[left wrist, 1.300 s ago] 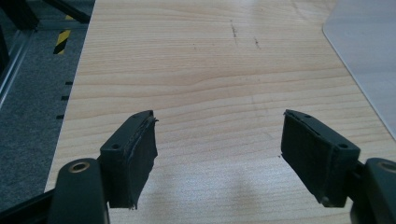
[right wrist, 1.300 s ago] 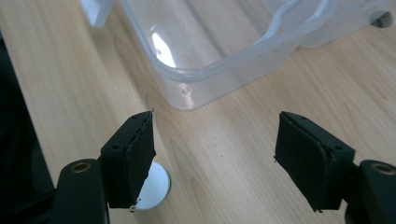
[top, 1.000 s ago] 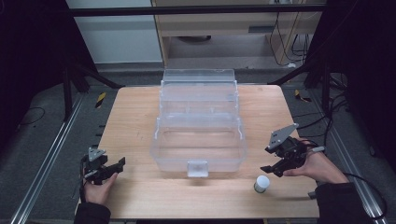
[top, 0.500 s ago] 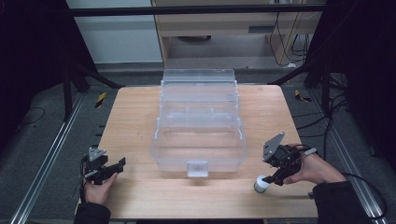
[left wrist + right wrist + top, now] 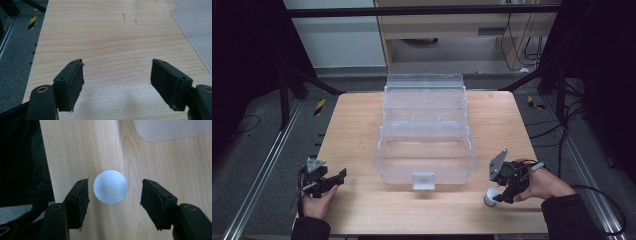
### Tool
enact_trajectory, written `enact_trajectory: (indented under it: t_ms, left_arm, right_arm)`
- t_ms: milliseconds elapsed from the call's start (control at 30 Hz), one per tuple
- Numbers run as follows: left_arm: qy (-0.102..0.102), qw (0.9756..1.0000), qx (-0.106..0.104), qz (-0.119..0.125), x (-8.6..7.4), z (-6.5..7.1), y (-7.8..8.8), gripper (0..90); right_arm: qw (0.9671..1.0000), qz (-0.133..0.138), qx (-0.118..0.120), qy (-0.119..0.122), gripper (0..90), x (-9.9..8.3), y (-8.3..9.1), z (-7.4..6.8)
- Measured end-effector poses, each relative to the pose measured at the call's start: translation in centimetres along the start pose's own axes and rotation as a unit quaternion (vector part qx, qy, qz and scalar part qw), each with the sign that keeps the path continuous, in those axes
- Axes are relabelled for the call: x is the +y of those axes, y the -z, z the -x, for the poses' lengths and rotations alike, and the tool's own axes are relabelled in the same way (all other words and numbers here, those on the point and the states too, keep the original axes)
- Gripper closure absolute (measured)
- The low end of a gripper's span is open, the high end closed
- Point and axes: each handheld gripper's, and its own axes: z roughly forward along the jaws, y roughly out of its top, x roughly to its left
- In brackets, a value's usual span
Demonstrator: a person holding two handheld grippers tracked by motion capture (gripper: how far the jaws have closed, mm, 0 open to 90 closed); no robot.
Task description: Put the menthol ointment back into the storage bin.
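A small white round-capped container [image 5: 490, 196] stands on the wooden table [image 5: 357, 125] near its front right. My right gripper [image 5: 502, 192] is over it, open, and in the right gripper view the white cap [image 5: 110, 186] lies between the two jaws of my right gripper [image 5: 113, 195] without touching either. A clear plastic tiered box [image 5: 424, 130] stands open in the table's middle. My left gripper [image 5: 329, 181] rests at the front left, open, with bare wood between the jaws in the left gripper view [image 5: 116, 75].
The clear box's corner [image 5: 197, 27] shows at the upper right of the left gripper view, and its edge [image 5: 172, 128] at the top of the right gripper view. The table's front edge [image 5: 47, 170] is close beside the cap. Metal rails [image 5: 257, 175] flank the table.
My right gripper came down and towards the table's front, ending over the white container, jaws on either side of its cap. The left gripper stayed still.
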Motion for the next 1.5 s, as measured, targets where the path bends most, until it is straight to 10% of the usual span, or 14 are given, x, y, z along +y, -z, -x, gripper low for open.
enact_trajectory:
  t_ms: [900,1500]
  left_arm:
    - [-0.008,1.0000,0.002,-0.002,0.0,0.1,-0.1,26.2]
    - [-0.010,0.9999,0.002,-0.005,0.0,0.0,-0.2,26.4]
  right_arm:
    - [0.9983,-0.052,0.011,0.022,49.6,0.6,-3.4,0.0]
    - [0.9985,-0.053,0.010,-0.002,50.4,1.0,-2.0,0.1]
